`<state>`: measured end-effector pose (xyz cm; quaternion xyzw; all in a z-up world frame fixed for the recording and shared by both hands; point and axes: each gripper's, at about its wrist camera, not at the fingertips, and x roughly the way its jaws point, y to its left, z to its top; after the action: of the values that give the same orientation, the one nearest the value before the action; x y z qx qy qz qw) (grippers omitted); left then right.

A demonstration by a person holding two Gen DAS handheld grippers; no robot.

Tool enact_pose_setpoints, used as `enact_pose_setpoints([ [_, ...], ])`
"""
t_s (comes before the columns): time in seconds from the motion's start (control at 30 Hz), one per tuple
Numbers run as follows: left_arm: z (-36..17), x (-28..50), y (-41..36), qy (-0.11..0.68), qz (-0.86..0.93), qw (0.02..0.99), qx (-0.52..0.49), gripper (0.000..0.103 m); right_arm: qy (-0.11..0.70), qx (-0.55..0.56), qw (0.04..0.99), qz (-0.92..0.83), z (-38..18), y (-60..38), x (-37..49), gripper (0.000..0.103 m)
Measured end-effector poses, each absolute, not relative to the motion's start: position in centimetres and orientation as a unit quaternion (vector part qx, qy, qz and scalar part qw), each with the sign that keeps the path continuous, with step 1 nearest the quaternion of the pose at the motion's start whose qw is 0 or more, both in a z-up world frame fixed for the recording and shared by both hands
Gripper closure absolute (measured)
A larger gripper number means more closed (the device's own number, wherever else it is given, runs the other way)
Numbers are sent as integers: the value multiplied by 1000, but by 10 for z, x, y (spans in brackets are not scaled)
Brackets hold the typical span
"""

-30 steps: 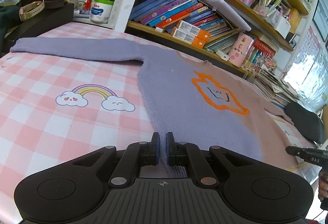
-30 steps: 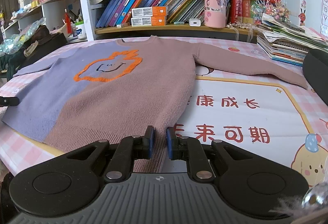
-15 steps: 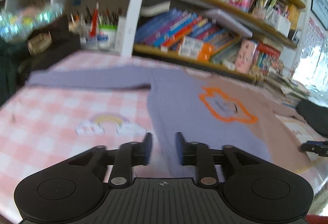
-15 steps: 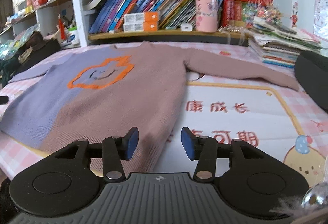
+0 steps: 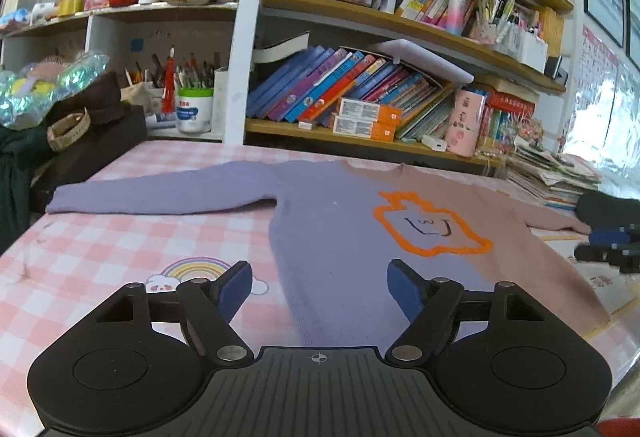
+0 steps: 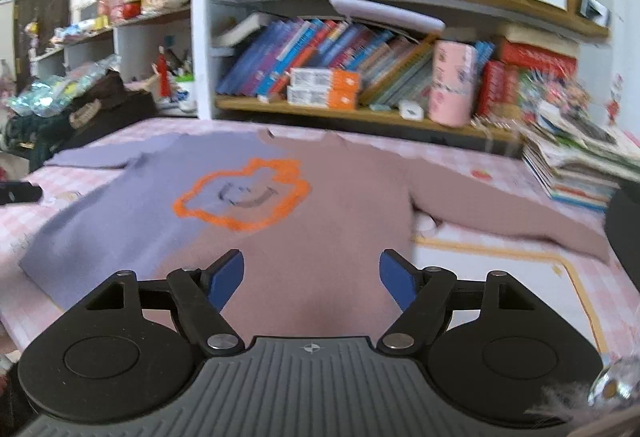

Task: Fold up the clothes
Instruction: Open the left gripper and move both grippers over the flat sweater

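The sweater point(image 5: 344, 229) is spread flat, front up, on the desk point(image 5: 100, 249), with the lilac half on the left, the dusty-pink half on the right, and both sleeves extended sideways; no fold is seen in it. A second ago both claws were closed at the near hem; half a second ago they were parting. Now the left claw point(image 5: 319, 285) is held wide apart above the lilac side of the hem, and the right claw point(image 6: 311, 279) is likewise wide apart above the pink side, with nothing gripped by either. Both views have also been raised, so that more of the bookshelf point(image 5: 400, 141) is taken in, and the right view is blurred by motion. The hem is therefore judged to have been released and laid down flat. The garment lies as a smoothed, unfolded piece would; whether a sleeve or a side is to be taken next cannot be settled from these views.
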<state>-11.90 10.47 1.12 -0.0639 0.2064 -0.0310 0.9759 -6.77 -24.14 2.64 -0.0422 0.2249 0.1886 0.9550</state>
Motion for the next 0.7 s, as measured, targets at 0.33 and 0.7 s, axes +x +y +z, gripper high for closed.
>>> enact_pose_setpoints([
  [0.33,18,-114,111,197,-5,978,-62,10,205,-65,945,247,38,-209,-42,19],
  [0.7,18,-104,119,200,25,979,-31,8,209,-91,931,285,32,-182,8,12],
])
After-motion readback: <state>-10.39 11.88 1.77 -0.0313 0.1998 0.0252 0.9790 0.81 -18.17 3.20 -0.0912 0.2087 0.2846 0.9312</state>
